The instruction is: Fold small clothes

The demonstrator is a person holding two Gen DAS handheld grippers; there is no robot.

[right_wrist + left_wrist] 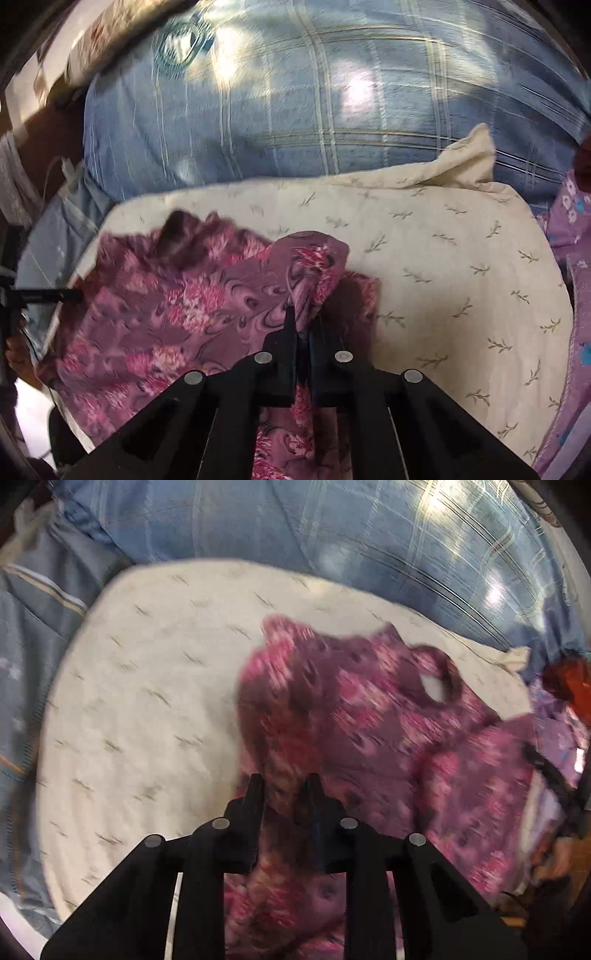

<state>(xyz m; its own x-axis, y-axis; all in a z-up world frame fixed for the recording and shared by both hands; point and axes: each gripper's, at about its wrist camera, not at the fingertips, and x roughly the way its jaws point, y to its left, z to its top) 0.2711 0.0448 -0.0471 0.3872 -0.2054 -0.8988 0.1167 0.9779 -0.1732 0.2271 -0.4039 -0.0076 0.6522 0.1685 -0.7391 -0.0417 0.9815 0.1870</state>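
purple-and-pink floral cloth, the small garment (354, 716), lies rumpled on a cream leaf-printed pillow (140, 701) on the bed, toward the pillow's right edge as the left wrist view shows it. the left tongs (282, 781) sit partly closed with a fold of the garment bunched between the fingers, so they look clenched on it, though the blur makes the bite hard to judge. if that bite is shallow, the cloth could slip out during a lift and the fold would collapse.

from the right wrist view, the right tongs (304, 317) are clenched tight on a raised corner of the garment (177, 295), which spreads toward the pillow's left edge (96, 240). pulling the two held parts unevenly could twist the cloth or drag it off the pillow onto the blue checked bedding (332, 110).
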